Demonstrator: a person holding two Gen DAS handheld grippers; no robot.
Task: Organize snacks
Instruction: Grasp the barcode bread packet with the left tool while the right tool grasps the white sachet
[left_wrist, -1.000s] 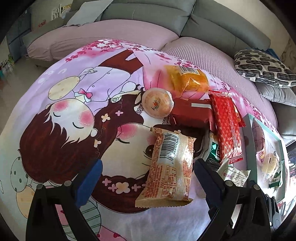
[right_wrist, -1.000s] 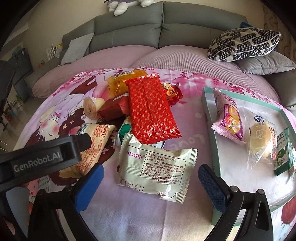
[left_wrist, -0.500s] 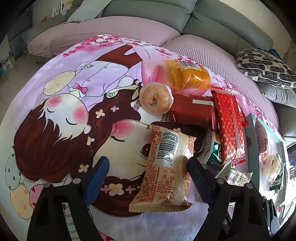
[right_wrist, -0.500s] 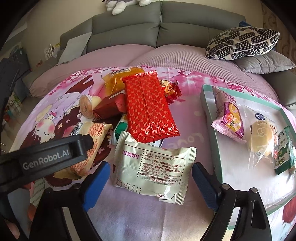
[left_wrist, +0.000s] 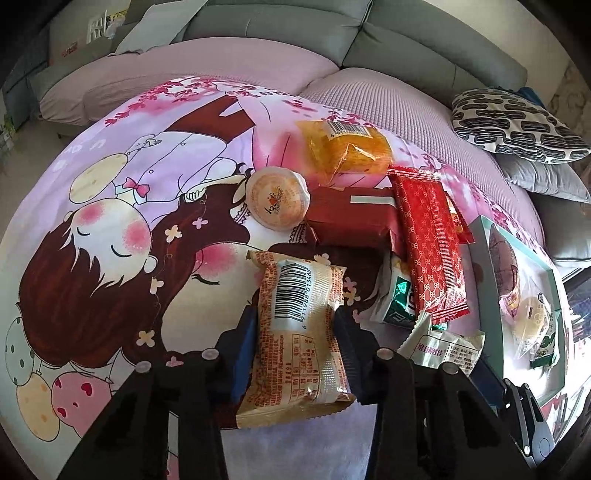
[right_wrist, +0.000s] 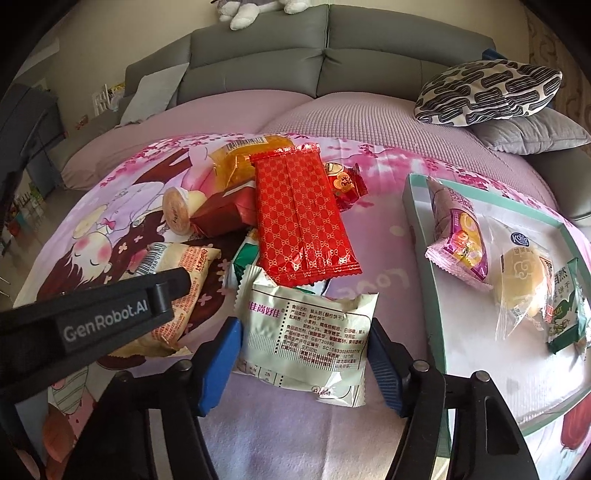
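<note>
Snacks lie on a cartoon-print blanket. In the left wrist view my left gripper (left_wrist: 295, 317) is closing, and its blue pads pinch both sides of a beige-orange barcoded snack pack (left_wrist: 299, 332). In the right wrist view my right gripper (right_wrist: 303, 328) is also closing, and its pads press the edges of a pale green pack (right_wrist: 303, 332), which crumples. A teal-rimmed tray (right_wrist: 417, 240) at the right holds a pink pack (right_wrist: 458, 236), a clear-wrapped pastry (right_wrist: 524, 280) and a green pack (right_wrist: 565, 314). The left gripper's black body (right_wrist: 103, 317) shows at the left.
Behind the held packs lie a red patterned pack (left_wrist: 428, 243), a dark red pack (left_wrist: 351, 218), a round jelly cup (left_wrist: 277, 199), an orange pack (left_wrist: 347, 151) and a green-white pack (left_wrist: 395, 299). A grey sofa with a patterned cushion (right_wrist: 487, 92) rises behind.
Both pairs of jaws have narrowed from wide open until the pads meet the packs. The pale green pack has buckled. Neither hand has shifted much.
</note>
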